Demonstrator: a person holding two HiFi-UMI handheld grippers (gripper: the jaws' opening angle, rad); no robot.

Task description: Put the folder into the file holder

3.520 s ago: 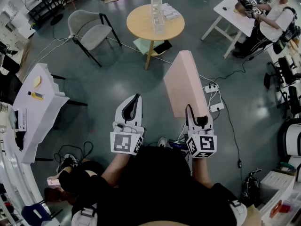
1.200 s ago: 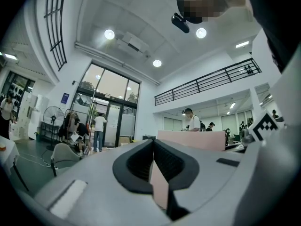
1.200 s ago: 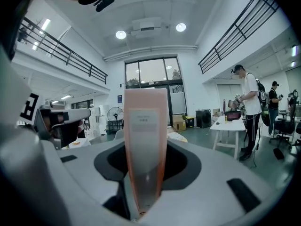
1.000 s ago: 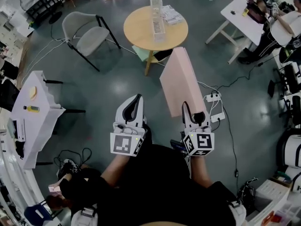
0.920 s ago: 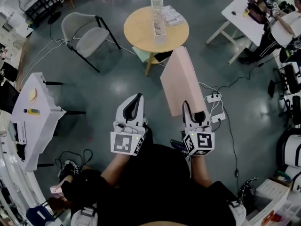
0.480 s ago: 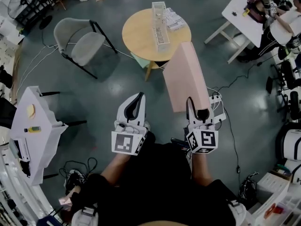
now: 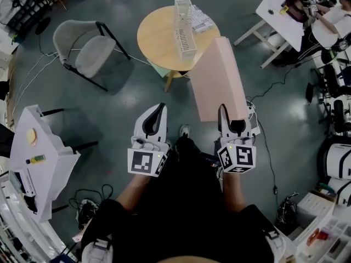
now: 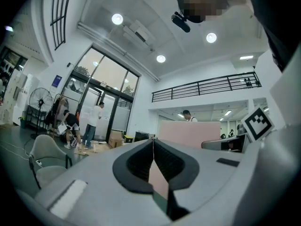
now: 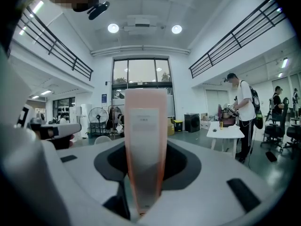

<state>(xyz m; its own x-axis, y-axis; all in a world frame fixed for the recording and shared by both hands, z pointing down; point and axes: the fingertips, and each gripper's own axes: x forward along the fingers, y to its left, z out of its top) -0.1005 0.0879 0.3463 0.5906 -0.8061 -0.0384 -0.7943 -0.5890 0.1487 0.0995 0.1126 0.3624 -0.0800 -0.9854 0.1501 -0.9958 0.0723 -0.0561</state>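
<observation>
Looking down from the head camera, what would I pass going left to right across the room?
From the left: white side table → grey chair → left gripper → file holder → folder → white desk.

Site: a high-ceilinged open lab or workshop hall. Cables [image 7: 88, 196] are trailing over the grey floor [image 7: 126, 97], people are working at a white table [image 7: 277, 7], a mezzanine railing [image 9: 235, 36] is running overhead, and tall glazed doors [image 9: 141, 76] are letting in daylight.

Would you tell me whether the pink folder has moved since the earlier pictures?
Yes. The pink folder has come closer to the round table; its far end now overlaps the table's edge.
</observation>
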